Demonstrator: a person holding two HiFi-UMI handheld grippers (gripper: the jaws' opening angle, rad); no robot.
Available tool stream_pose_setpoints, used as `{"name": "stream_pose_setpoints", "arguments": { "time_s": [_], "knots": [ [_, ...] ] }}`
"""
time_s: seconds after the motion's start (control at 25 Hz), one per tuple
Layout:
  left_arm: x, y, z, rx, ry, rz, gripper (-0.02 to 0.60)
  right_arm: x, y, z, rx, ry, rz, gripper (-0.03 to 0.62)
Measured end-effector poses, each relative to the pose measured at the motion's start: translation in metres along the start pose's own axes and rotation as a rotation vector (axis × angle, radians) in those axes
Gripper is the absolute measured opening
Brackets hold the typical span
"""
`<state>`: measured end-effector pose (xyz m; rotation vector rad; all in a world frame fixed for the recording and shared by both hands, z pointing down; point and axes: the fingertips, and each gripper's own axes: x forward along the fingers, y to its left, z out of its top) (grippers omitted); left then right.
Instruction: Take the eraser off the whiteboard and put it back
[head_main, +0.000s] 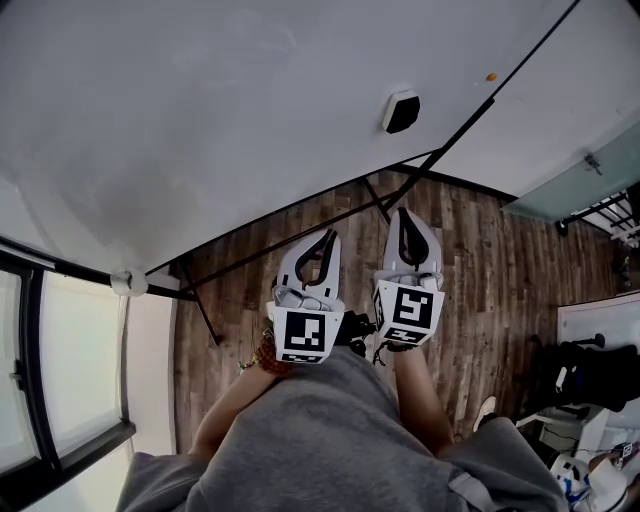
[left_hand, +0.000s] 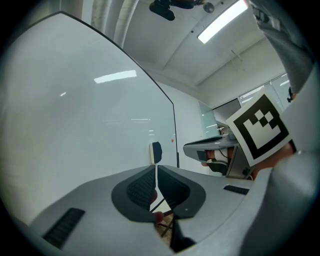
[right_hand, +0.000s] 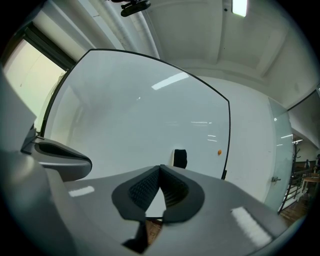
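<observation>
Now both pairs of my jaws are pressed together with nothing in them: on the left gripper (left_hand: 157, 167) the ribbed pads meet at the tips, and the right gripper (right_hand: 160, 167) shows the same. Both point level at the whiteboard (head_main: 200, 120), side by side.

The eraser (right_hand: 179, 158) sits on the board face ahead, well apart from either tip, toward the board's right edge. That fits an eraser waiting to be taken as well as one already set back.

I judge it light and stiff, a small dark block with a pale edge, probably clinging by a magnet, so a short pull should free it. A hold belongs across its two narrow sides.

An orange dot (right_hand: 219, 152) sits just right of it, not touching. Below, the stand's black leg (head_main: 205, 308) crosses the wooden floor (head_main: 250, 330). Nothing stands between my jaws and the eraser.
</observation>
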<state>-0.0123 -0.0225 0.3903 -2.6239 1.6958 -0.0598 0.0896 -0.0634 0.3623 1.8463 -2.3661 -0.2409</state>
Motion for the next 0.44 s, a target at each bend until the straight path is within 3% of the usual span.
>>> {"name": "stream_pose_setpoints", "arguments": {
  "time_s": [0.44],
  "knots": [
    [-0.0073, -0.0038, 0.0035, 0.006, -0.011, -0.003, 0.008, -0.0096, -0.0005, 0.0031, -0.005, -0.01, -0.011, 0.009]
  ]
}}
